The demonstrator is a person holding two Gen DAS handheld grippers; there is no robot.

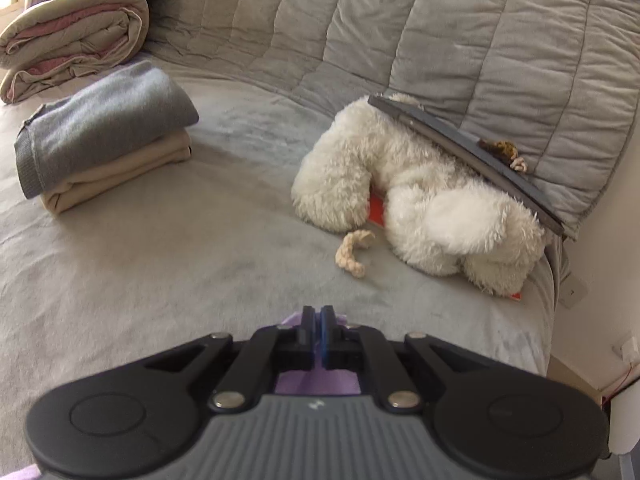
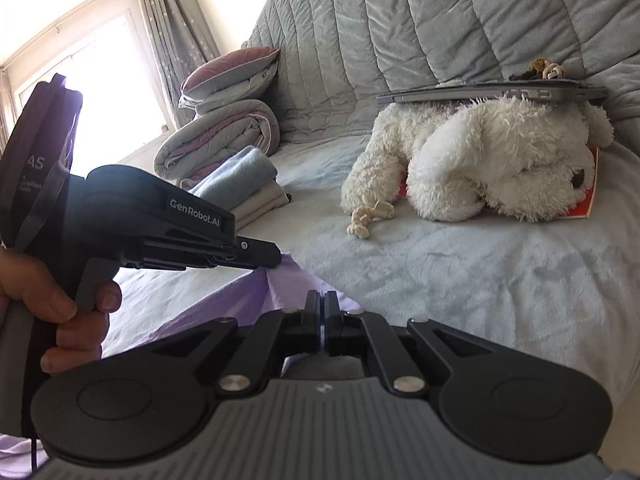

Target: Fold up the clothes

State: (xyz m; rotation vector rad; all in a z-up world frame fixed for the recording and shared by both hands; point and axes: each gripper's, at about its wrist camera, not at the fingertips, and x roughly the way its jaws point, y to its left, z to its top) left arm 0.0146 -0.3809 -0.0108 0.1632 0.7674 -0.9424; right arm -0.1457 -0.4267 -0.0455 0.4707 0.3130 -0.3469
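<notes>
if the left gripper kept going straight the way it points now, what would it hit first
Probably the grey bedspread just past the lilac garment that the left gripper pinches: it tilts downward. The rope toy and white plush dog lie farther on, right of that line; depth is unclear.

A laptop (image 1: pixel 472 152) lies on the plush dog (image 1: pixel 420 200), folded clothes (image 1: pixel 104 136) well left.

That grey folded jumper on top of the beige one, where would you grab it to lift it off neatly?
Probably at the rounded fold of the grey jumper, the thick bulging side that faces the white plush dog. Come in level from that side, one finger sliding between it and the beige garment beneath, one on top. The ribbed hem on the opposite end looks loose and layered, so pinching there would likely unfold it.
</notes>
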